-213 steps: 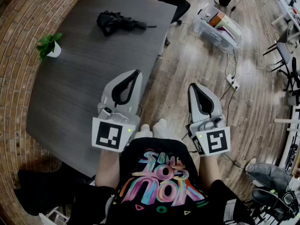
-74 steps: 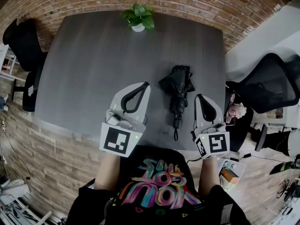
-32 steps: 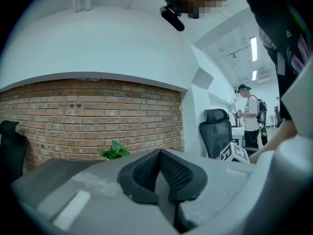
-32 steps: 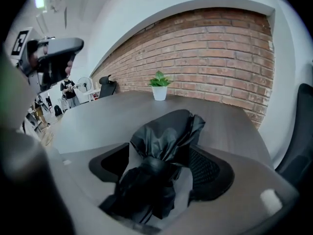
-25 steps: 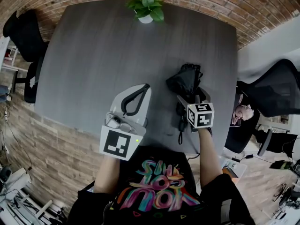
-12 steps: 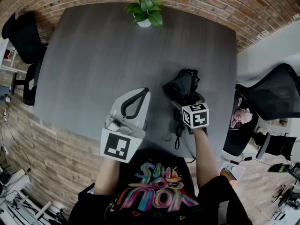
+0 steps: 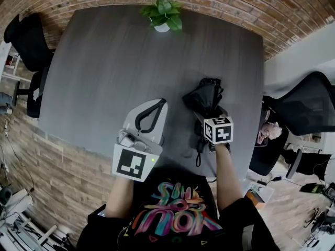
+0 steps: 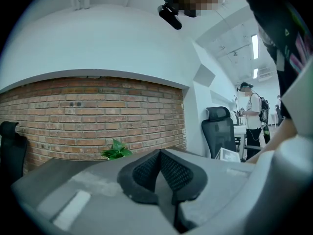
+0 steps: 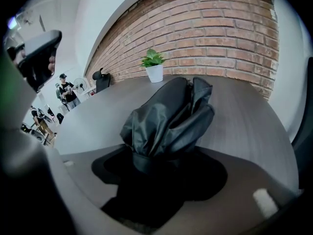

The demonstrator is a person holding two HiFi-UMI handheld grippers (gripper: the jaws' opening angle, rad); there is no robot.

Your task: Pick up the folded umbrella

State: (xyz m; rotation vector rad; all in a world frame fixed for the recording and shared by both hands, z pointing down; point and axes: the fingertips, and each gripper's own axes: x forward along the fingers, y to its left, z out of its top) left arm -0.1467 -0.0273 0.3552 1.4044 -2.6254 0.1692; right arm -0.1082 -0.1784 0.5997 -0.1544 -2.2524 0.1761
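The folded black umbrella point(image 7: 205, 94) lies on the dark grey table point(image 7: 104, 61) near its right front part, handle and wrist strap point(image 7: 198, 151) toward me. My right gripper point(image 7: 209, 114) points steeply down onto the umbrella's handle end. In the right gripper view the jaws are closing, the umbrella's point(image 9: 168, 119) banded neck fills the gap between them, and the black pads touch its sides. The umbrella still rests on the table. My left gripper point(image 7: 157, 104) hovers level over the table to the left, jaws shut point(image 8: 160, 155) and empty.
A small potted plant point(image 7: 164, 14) stands at the table's far edge, also seen as the plant point(image 9: 154, 65) behind the umbrella. A black office chair point(image 7: 301, 109) is right of the table and another chair point(image 7: 23, 41) is at its left. A brick wall point(image 8: 88, 121) lies beyond.
My right gripper came down over the umbrella's handle end and its jaws have drawn in around it. The left gripper has stayed where it was.
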